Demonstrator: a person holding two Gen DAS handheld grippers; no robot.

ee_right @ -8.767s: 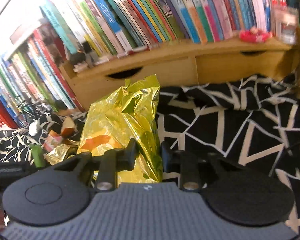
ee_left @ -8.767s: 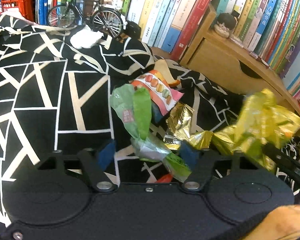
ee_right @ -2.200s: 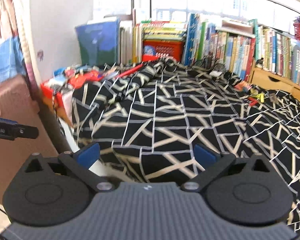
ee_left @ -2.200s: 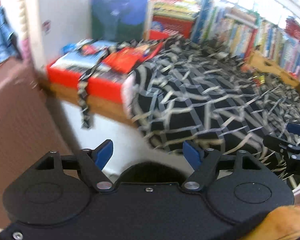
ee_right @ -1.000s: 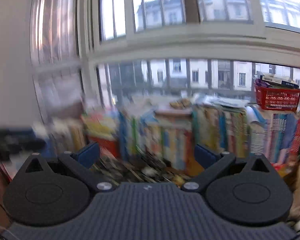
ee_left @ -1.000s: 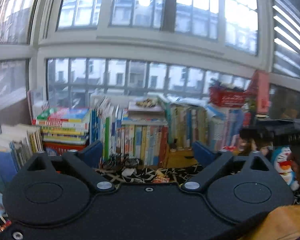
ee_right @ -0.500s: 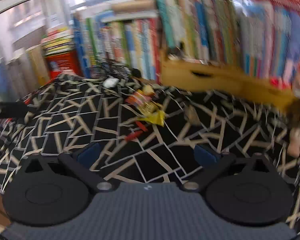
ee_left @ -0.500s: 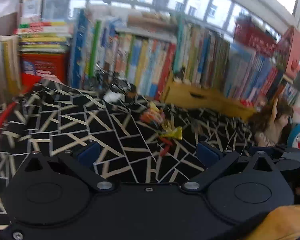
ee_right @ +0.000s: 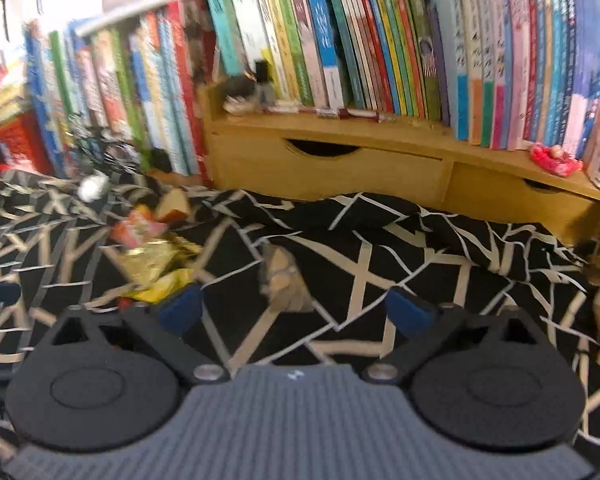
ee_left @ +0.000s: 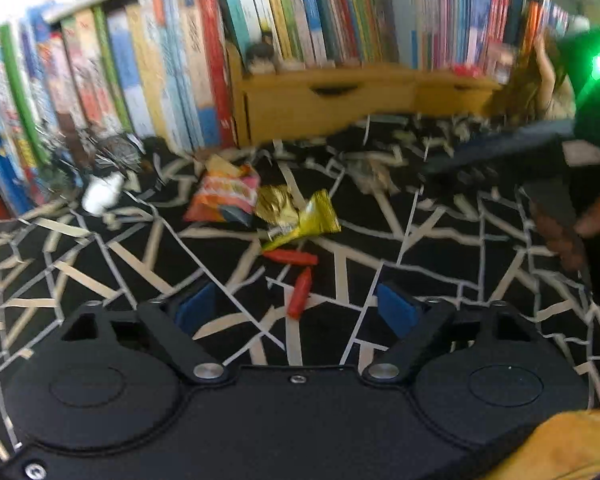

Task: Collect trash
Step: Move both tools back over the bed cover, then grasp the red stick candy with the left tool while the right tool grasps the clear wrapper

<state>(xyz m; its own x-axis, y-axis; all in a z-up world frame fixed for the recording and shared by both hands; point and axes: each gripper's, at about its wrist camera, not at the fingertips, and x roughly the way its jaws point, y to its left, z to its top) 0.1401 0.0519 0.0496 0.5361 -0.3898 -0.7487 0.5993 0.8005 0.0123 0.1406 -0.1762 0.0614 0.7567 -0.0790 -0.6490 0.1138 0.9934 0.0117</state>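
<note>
1. The left tool point(ee_left: 296, 312) is spread; its jaws have just been closing, and nothing is pinched between the blue pads point(ee_left: 394, 310).
2. In the left wrist view a red wrapper point(ee_left: 300, 294) lies on the black-and-cream cloth point(ee_left: 100, 272) just ahead of the left tool, in line with the gap between the pads. No pad touches it.
3. A second red wrapper point(ee_left: 290, 257) lies just beyond the first, toward 12 o'clock.
4. A yellow foil wrapper point(ee_left: 306, 222) lies beyond the second red wrapper. A gold wrapper point(ee_left: 274, 200) touches it at 10 o'clock.
5. An orange snack bag point(ee_left: 224, 196) lies at 9 o'clock of the gold wrapper, touching it.
6. A white wad point(ee_left: 100, 196) lies well apart at 9 o'clock of the bag, near the books point(ee_left: 160, 72).
7. The right tool point(ee_right: 294, 310) is spread; its jaws have just been closing slightly, and nothing is pinched.
8. In the right wrist view a brown scrap point(ee_right: 284, 280) lies on the cloth just ahead of the right tool, in line with the gap. The view is blurred, so contact cannot be told.
9. The wrapper pile appears at 10 o'clock of the right tool.
10. A wooden drawer unit point(ee_right: 340, 168) stands at 12 o'clock behind the cloth, carrying a row of books.
</note>
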